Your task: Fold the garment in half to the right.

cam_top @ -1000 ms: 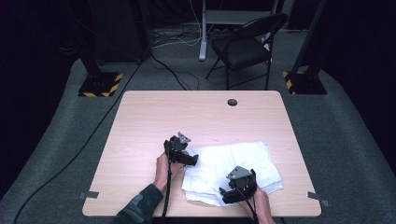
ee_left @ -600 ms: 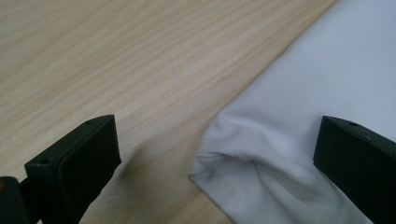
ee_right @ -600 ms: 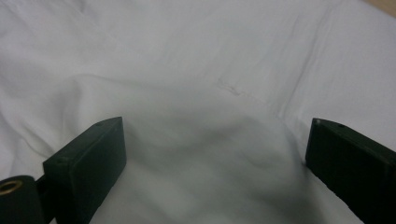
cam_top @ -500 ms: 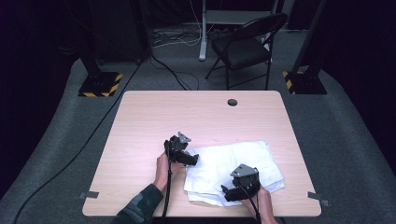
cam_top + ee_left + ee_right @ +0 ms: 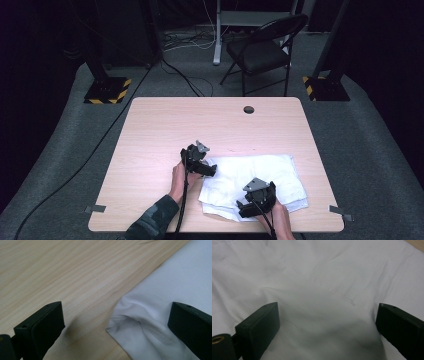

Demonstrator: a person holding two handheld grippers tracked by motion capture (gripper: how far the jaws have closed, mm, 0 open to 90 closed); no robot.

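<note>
From the high view, a white cloth (image 5: pixel 252 182) lies bunched and partly folded on the near right part of the wooden table (image 5: pixel 165 130). The left gripper (image 5: pixel 206 169) sits at the cloth's left corner, and the right gripper (image 5: pixel 250 206) rests over its near edge, close to the table's front. A folding chair (image 5: pixel 262 50) stands well beyond the far side.

In the left gripper view, the jaws stand wide apart with nothing between them but bare table (image 5: pixel 75 272) and a crumpled, turned-under corner of the cloth (image 5: pixel 160 315). One jaw is over wood, the other over fabric. To take this corner cleanly, the gripper would likely need to shift toward the cloth so the corner sits midway, then come low enough to catch every layer of the fold.

In the right gripper view, the jaws are also wide open, hanging over a soft ridge of the cloth (image 5: pixel 319 295) with a faint seam beside it. A grip here should probably pinch the raised ridge rather than press flat fabric, and both grips ought to close before any pull, so the cloth spreads evenly.
</note>
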